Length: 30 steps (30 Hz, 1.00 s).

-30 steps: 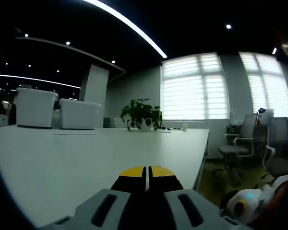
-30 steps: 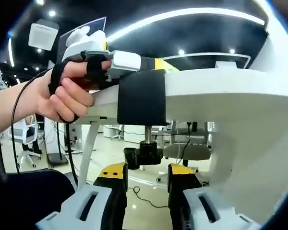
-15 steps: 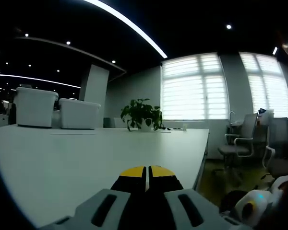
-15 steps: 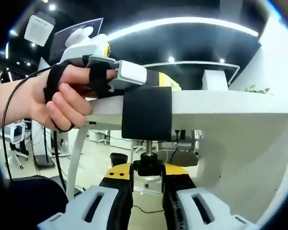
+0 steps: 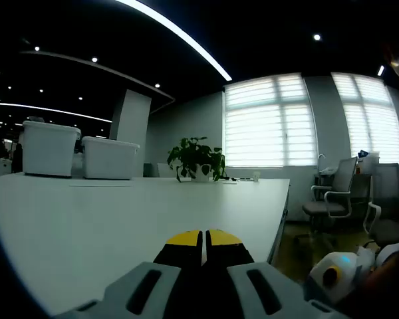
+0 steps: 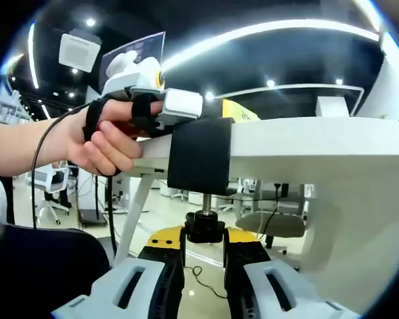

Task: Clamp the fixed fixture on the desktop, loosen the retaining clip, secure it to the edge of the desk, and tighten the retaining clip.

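Note:
A black clamp fixture [image 6: 199, 154] hugs the edge of the white desk [image 6: 319, 138]. Its threaded screw hangs below and ends in a black knob [image 6: 204, 228]. My right gripper [image 6: 205, 240] is shut on that knob from beneath, a yellow-tipped jaw on each side. My left gripper [image 6: 238, 111], held by a gloved hand [image 6: 110, 139], lies on the desk top over the clamp. In the left gripper view its jaws [image 5: 203, 236] are shut, yellow tips together over the desk [image 5: 120, 212]. Whether anything is pinched between them is hidden.
Two white bins [image 5: 50, 149] [image 5: 110, 158] and a potted plant [image 5: 196, 159] stand at the desk's far side. Office chairs [image 5: 332, 193] stand by the windows to the right. Under the desk a slanted white leg [image 6: 136, 206] stands left of the clamp.
My right gripper's jaws, apart around the knob a second ago, have closed on it. The right gripper view has shifted slightly. The left gripper has stayed still.

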### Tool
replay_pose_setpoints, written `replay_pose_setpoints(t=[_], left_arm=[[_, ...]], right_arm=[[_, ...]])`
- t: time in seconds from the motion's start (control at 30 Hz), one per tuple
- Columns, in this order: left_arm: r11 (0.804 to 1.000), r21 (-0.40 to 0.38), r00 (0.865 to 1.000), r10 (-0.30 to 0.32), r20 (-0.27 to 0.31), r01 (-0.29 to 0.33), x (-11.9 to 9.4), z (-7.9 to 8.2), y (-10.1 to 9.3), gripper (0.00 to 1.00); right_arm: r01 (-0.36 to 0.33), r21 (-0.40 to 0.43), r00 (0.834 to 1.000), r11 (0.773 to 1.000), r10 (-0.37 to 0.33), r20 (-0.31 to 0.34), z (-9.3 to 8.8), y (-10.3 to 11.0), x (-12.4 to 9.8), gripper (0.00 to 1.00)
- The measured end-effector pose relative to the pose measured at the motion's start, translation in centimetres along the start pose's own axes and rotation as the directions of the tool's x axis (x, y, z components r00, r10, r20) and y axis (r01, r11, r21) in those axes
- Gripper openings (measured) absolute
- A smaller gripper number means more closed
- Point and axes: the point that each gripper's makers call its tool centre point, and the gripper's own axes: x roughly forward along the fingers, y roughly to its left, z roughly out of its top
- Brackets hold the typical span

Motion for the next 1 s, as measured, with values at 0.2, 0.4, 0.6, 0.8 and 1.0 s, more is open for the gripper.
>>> replay_pose_setpoints(t=[0.2,0.4,0.6,0.8,1.0], left_arm=[[1.0,-0.002,1.0,0.0,0.001,0.0,0.0,0.0,0.0,0.03],[1.0,-0.005,1.0,0.0,-0.002,0.0,0.0,0.0,0.0,0.03],[1.0,0.003,1.0,-0.002,0.0,0.002,0.0,0.0,-0.1,0.03],[1.0,-0.003,1.0,-0.002,-0.001,0.002,0.0,0.0,0.0,0.03],[1.0,-0.005,1.0,-0.002,-0.001,0.002,0.0,0.0,0.0,0.03]], right_arm=[[-0.032,0.014,0.999,0.999,0.032,0.02,0.1,0.2,0.2,0.21],[0.059,0.02,0.998,0.998,-0.059,0.016,0.3,0.3,-0.6,0.23],[0.282,0.125,0.958,0.951,-0.286,0.014,0.2,-0.5,-2.6,0.26],[0.319,0.052,0.948,0.946,-0.318,-0.022,-0.5,0.2,-1.9,0.24],[0.308,0.036,0.952,0.951,-0.308,-0.004,0.2,0.3,-1.6,0.17]])
